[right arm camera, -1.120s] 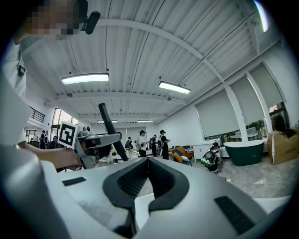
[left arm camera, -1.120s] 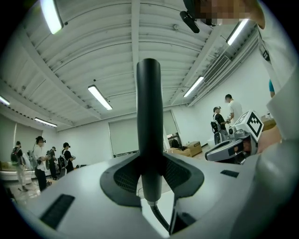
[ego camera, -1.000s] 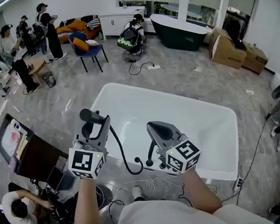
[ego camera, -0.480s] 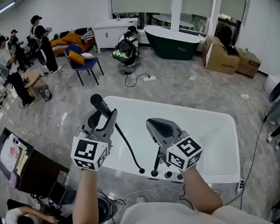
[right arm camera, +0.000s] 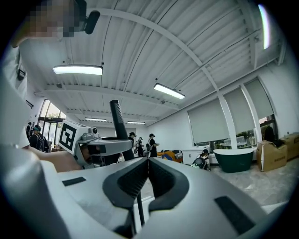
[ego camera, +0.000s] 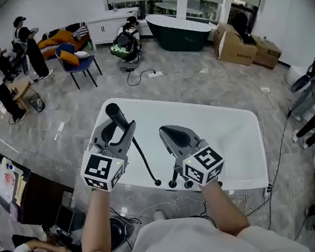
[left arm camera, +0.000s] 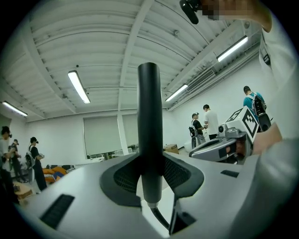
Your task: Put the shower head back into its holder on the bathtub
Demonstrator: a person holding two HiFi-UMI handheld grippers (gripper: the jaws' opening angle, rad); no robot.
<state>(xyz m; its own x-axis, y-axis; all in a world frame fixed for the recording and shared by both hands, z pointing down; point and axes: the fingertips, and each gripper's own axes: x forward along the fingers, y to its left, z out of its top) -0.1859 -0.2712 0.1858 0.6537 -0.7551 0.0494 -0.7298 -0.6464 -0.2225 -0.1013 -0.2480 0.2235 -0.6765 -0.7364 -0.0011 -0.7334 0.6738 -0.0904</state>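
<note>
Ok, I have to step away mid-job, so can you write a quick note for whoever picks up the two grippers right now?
Left gripper: shut on the black shower head, held roughly upright over the white bathtub.
Right gripper: shut, empty, beside it.
Hose runs from the head down to the black fittings on the tub's near rim.
Done: head picked up.
To do: seat it in its holder, which I can't pick out, and let go.

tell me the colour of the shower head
Black; the shower head shows best in the left gripper view.
</note>
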